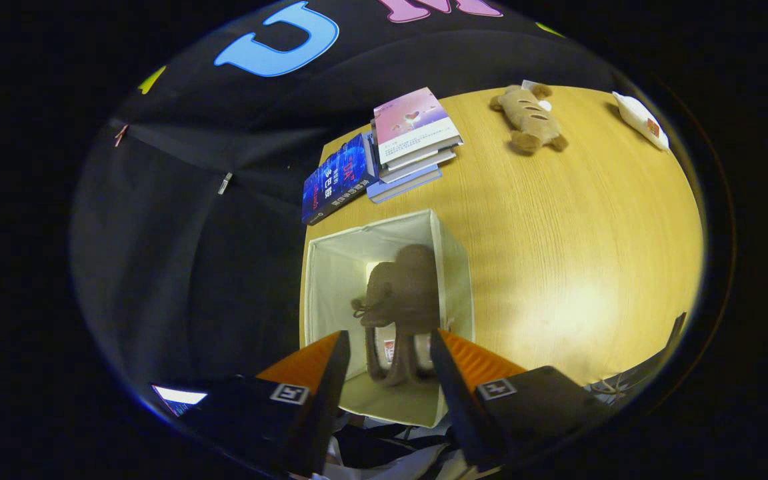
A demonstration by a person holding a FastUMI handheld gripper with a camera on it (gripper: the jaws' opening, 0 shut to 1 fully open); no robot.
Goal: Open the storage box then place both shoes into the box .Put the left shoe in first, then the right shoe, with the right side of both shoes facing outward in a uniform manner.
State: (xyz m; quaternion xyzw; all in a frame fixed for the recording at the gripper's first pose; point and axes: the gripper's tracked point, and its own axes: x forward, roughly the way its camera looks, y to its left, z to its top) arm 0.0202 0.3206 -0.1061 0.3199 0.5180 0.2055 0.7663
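Note:
A cream fabric storage box (454, 267) stands open on the wooden table (577, 233), right below me. Inside it a brown shoe (407, 287) stands on end, its bow toward the left wall and its collar up toward my fingers. My gripper (389, 339) hangs over the box's near edge with the collar between its fingers. The right finger (454, 353) lies against the shoe. A strip of the box's lining shows between the left finger (327, 367) and the shoe. I cannot tell whether a second shoe is behind this one.
A stack of books (411, 143) and a blue book (337, 180) lie just beyond the box. Farther off on the table are a brown plush toy (529, 120) and a white packet (641, 120). The table's left edge runs along the box's left wall.

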